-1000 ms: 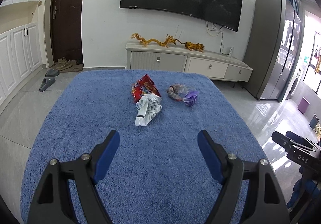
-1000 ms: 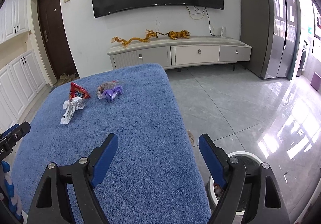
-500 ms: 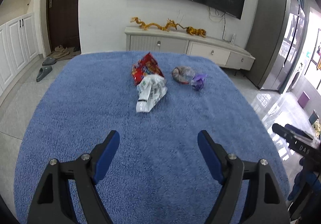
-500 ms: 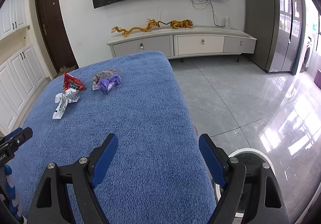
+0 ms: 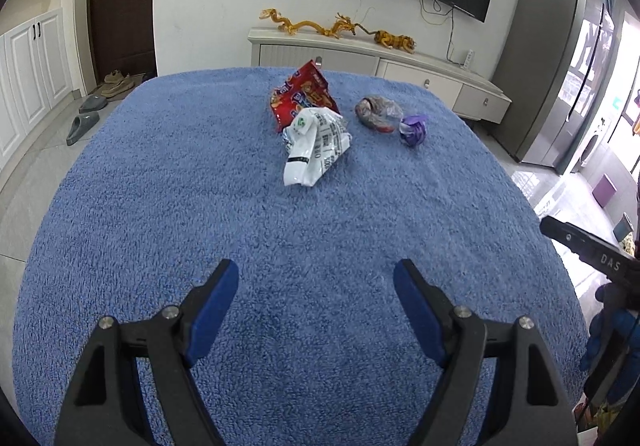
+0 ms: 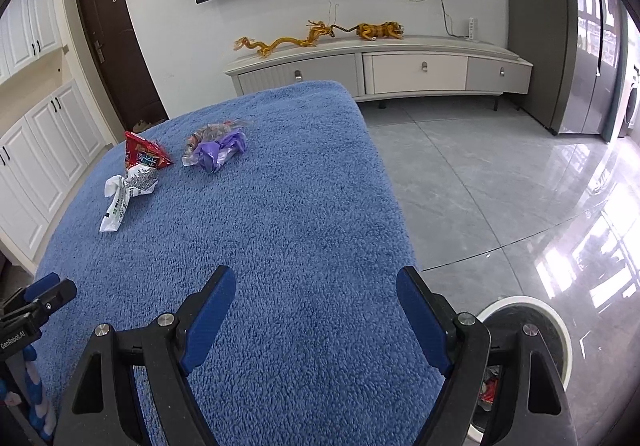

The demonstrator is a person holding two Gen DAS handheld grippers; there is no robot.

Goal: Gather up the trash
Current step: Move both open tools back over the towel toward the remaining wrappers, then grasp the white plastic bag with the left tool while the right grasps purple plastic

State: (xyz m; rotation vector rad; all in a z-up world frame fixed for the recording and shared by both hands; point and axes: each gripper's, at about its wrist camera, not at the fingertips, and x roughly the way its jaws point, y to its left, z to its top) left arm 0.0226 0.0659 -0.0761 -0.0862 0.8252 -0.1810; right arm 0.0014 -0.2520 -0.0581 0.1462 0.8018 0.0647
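Several pieces of trash lie on a blue fuzzy table cover [image 5: 200, 206]: a red snack bag [image 5: 302, 96], a crumpled white wrapper [image 5: 316, 146], a clear crumpled wrapper [image 5: 376, 112] and a purple wrapper [image 5: 414, 128]. My left gripper [image 5: 316, 278] is open and empty, well short of the white wrapper. My right gripper [image 6: 316, 284] is open and empty over the cover's right front part; the red bag [image 6: 142, 154], white wrapper [image 6: 128, 194] and purple wrapper [image 6: 220, 150] lie far to its upper left.
A white-rimmed trash bin [image 6: 532, 330] stands on the grey floor at the table's right front, holding some trash. A TV cabinet [image 6: 400, 70] stands against the back wall. The right gripper's body shows at the left wrist view's right edge [image 5: 592, 258].
Both grippers have moved forward over the cover, so the trash appears closer and larger. Both stay open and empty.
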